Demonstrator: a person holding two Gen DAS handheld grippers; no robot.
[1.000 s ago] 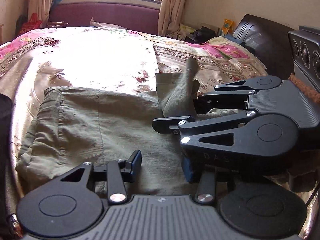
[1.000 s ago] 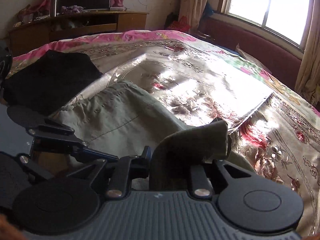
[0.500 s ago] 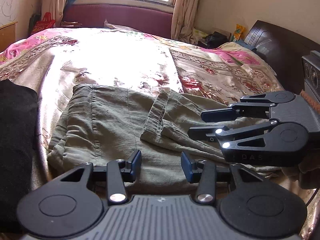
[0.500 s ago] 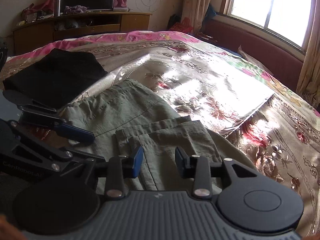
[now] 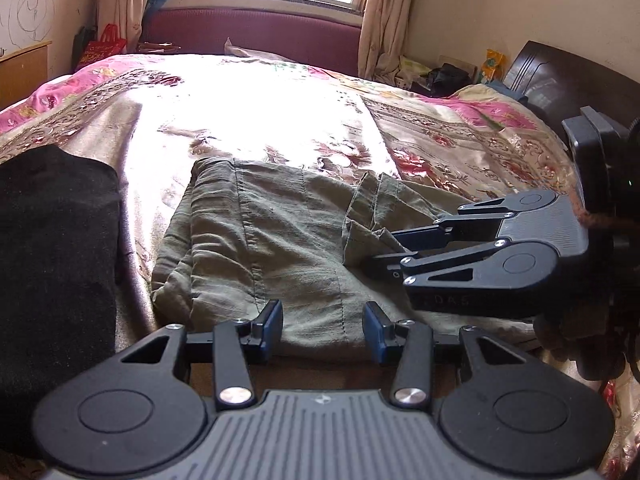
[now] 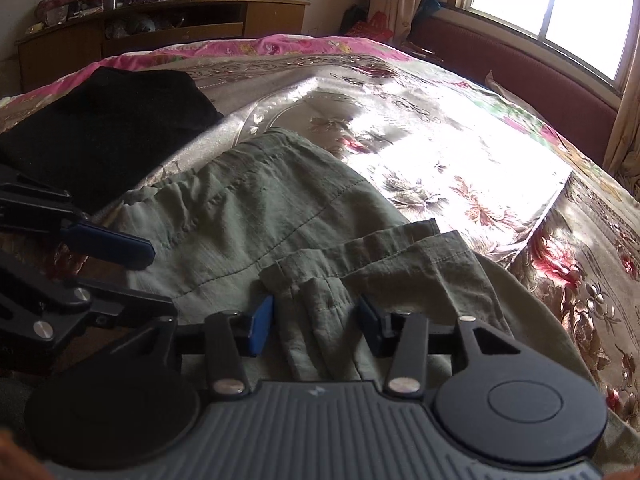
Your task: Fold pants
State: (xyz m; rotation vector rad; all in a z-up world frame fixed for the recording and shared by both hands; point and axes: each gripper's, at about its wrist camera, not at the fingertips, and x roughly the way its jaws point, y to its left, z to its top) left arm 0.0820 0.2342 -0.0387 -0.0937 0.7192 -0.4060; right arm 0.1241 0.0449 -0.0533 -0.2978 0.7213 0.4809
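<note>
I count one pair of olive pants (image 5: pixel 280 236) mid-bed, one folded black garment (image 5: pixel 52 248) toward the bed's (image 5: pixel 256 104) left edge, and two claws: left claw (image 5: pixel 322 320), right claw (image 6: pixel 316 322). Clutter beyond the bed's edges is too blurred to count.

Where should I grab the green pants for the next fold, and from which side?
Judging by the layout, grip the loose hem ends lying atop the green pants, coming in low from the near edge with the right tool, already open around them; those edges lift freest.
</note>
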